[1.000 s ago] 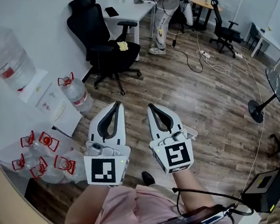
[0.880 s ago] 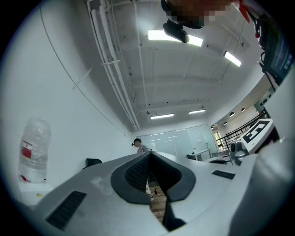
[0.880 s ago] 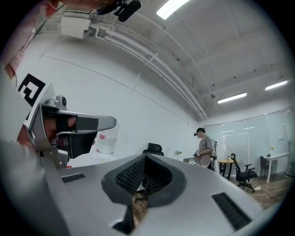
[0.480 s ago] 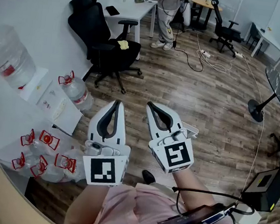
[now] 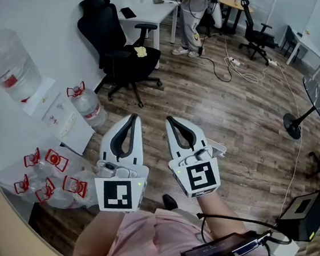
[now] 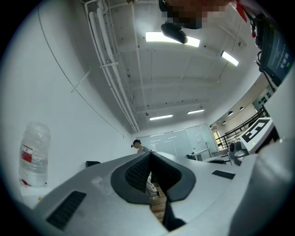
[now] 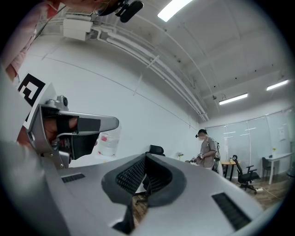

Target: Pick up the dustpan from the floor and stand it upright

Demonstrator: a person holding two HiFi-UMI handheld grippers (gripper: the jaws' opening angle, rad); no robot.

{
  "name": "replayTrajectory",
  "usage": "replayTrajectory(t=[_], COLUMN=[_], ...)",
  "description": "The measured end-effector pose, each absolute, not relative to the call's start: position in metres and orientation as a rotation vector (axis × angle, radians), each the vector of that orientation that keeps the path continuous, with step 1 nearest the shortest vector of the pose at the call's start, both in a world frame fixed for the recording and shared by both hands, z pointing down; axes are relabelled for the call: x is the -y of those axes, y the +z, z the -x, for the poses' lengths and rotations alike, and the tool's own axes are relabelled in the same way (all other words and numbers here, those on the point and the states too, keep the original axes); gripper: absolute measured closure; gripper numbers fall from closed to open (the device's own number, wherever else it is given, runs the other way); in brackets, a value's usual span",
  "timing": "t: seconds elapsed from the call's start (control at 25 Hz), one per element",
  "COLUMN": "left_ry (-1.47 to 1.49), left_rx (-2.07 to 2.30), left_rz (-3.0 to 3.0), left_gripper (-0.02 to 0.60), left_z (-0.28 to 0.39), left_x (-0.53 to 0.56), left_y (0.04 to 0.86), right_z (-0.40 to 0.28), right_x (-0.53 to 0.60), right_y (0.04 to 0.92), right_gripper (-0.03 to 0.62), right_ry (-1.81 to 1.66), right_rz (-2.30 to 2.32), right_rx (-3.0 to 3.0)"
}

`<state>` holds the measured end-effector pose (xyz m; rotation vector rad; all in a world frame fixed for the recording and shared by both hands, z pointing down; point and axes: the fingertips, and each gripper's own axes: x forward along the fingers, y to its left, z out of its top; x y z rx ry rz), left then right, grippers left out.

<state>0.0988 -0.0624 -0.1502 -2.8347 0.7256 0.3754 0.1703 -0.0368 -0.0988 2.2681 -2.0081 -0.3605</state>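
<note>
No dustpan shows in any view. My left gripper [image 5: 131, 117] and right gripper [image 5: 170, 120] are held side by side in front of my body, above the wooden floor [image 5: 229, 121], both pointing away from me. Each is shut, the dark pads pressed together with nothing between them. In the left gripper view the left gripper [image 6: 150, 155] points up towards the wall and ceiling. The right gripper [image 7: 145, 157] in its own view faces a white wall and a distant person [image 7: 207, 154].
A black office chair [image 5: 120, 51] stands ahead by a white desk [image 5: 150, 11]. Water bottles [image 5: 85, 104] and red-capped jugs [image 5: 51, 175] crowd the left wall. A person [image 5: 189, 19] stands at the back. Cables [image 5: 236, 67] cross the floor; a black box [image 5: 302, 212] sits at right.
The person at the back has shifted a little. My two grippers have barely moved and stay shut.
</note>
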Motion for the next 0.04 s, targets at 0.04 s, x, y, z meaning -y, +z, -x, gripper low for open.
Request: replayTrajectory(t=[0.04], left_ry=[0.376], left_rx=[-0.725], left_rz=[2.834], left_gripper=[0.572], left_z=[-0.0994], left_x=[0.0615], left_y=[-0.1506], right_z=[-0.1705], right_x=[0.0362], right_y=[-0.0993], right_gripper=[0.592], right_ry=[-0.362], right_rz=[-2.268], right_rx=[2.009])
